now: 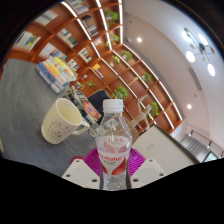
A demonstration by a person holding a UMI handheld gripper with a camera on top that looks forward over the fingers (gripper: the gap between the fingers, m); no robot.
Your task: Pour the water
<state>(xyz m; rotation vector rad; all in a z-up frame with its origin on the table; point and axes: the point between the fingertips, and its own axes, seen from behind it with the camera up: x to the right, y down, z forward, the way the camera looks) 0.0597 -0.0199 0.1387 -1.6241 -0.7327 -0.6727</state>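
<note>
Right between the jaws stands one clear plastic water bottle [114, 145] with a white screw cap and a pink-and-white label, and both pink pads [96, 160] press against its sides, so the gripper [114, 168] is pinching it. Its upper part looks see-through, and its cap is on. Just beyond the bottle and to its left sits one cream ceramic mug [62, 121] with a handle, on the grey counter [25, 115], tilted in this view. Farther back, one row of wooden bookshelves [70, 45] with green potted plants [120, 92] runs along the room under white ceiling lights [190, 56].
</note>
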